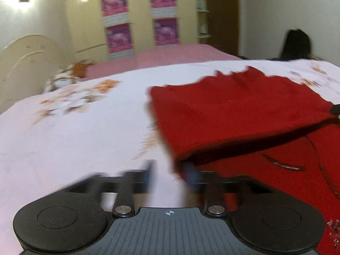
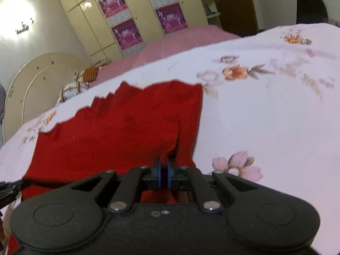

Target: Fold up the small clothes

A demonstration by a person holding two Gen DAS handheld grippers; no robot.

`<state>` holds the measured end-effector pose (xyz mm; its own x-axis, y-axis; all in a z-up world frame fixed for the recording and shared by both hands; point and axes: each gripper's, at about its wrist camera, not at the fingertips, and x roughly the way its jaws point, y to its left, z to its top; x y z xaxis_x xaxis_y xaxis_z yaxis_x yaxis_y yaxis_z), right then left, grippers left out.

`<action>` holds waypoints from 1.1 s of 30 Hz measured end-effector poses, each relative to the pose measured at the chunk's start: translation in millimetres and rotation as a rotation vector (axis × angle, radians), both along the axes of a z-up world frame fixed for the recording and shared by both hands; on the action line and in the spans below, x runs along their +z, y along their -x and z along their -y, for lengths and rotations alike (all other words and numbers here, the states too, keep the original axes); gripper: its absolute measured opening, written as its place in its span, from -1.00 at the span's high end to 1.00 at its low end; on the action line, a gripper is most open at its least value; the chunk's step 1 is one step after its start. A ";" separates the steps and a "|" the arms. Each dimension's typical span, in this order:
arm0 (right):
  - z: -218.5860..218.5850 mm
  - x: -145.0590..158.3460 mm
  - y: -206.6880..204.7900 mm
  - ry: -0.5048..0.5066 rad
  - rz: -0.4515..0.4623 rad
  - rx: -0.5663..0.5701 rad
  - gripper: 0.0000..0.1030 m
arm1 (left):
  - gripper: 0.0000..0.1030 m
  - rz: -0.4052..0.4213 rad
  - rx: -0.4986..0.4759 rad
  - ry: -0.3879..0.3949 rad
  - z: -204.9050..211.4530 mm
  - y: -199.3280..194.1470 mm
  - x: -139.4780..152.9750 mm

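Both grippers work one red garment (image 2: 119, 136): right gripper (image 2: 164, 173) nearly pressed together pinching its near edge; left gripper (image 1: 170, 174) spread, released, to be withdrawn cleanly.

Left hand-held gripper (image 1: 170, 176), blurred, seemingly open beside red garment (image 1: 233, 114) on floral bedsheet (image 1: 74, 131).

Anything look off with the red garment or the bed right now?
Nothing damaged or spilled. The red garment lies on the floral bedsheet, folded over, its far hem jagged and uneven. The fold's left edge runs slanted, not square.
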<state>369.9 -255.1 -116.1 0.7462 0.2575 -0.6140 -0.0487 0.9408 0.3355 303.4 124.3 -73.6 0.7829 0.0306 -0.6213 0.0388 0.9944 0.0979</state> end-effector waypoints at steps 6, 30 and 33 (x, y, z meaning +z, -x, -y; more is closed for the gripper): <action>4.7 26.3 -1.1 0.026 0.107 0.012 0.42 | -0.22 0.117 -0.063 0.108 9.3 -4.9 32.6; -31.3 13.7 -42.4 0.281 0.113 0.157 0.38 | -0.22 0.016 -0.097 0.045 41.0 -100.0 4.7; -43.0 -5.8 -52.3 0.369 0.086 0.166 0.37 | -0.29 -0.051 -0.057 0.119 23.0 -121.9 -11.9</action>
<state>422.1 -212.1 -122.0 0.7657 0.1527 -0.6248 -0.2229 0.9742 -0.0351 425.4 101.4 -85.5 0.7487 -0.0892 -0.6569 0.0974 0.9950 -0.0241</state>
